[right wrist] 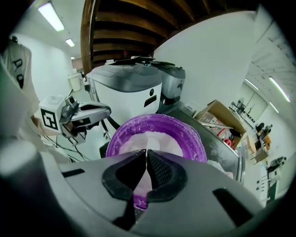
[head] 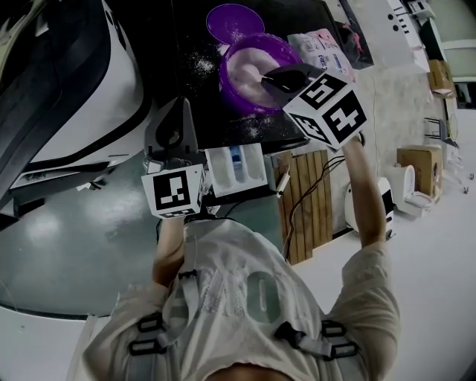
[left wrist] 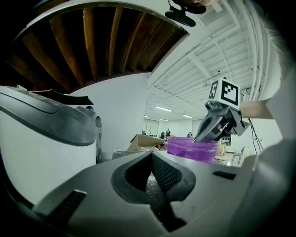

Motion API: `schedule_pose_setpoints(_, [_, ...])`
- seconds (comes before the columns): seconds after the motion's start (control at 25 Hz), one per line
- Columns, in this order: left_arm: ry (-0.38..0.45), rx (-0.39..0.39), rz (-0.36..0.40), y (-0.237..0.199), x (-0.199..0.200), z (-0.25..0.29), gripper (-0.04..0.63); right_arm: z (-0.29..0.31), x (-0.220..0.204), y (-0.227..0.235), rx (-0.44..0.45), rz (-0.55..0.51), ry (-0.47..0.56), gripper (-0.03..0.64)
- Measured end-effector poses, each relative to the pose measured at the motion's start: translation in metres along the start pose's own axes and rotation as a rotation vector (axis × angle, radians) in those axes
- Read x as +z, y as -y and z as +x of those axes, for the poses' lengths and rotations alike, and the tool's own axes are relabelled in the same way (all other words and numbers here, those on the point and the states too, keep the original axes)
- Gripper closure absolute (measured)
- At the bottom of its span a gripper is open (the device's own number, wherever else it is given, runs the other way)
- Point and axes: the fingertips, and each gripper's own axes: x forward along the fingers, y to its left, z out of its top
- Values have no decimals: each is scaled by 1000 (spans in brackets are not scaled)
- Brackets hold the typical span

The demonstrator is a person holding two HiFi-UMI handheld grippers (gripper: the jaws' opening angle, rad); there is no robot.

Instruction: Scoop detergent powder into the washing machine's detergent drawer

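Observation:
A purple tub (head: 232, 74) of white detergent powder (head: 249, 63) stands on the washing machine's black top (head: 186, 45). My right gripper (head: 269, 77) reaches into the tub with its jaws shut on what looks like a thin scoop handle, its tips over the powder (right wrist: 155, 141). In the right gripper view the gripper (right wrist: 147, 152) sits just above the tub's rim (right wrist: 187, 132). The white detergent drawer (head: 223, 170) is pulled out below the tub. My left gripper (head: 177, 111) hovers left of the drawer, shut and empty; its pads (left wrist: 162, 173) are speckled with powder.
A purple lid (head: 234, 21) lies behind the tub, and a pink and white detergent bag (head: 327, 48) is at its right. Spilled powder (head: 201, 65) dusts the black top. A white and grey appliance (head: 74, 82) fills the left. A wooden panel (head: 305, 201) and cables stand beside the drawer.

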Motion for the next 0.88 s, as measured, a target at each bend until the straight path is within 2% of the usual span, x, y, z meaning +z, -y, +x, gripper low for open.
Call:
schedule_pose_setpoints(0.28, [1, -6, 9, 5, 4, -4, 574, -13, 1, 8, 101, 356, 124, 604])
schedule_pose_setpoints(0.56, [23, -15, 30, 11, 16, -8, 574, -39, 13, 12, 276, 747, 353, 604])
schedule_pose_setpoints(0.88, [62, -48, 76, 28, 41, -15, 574, -78, 15, 21, 393, 1005, 620, 604])
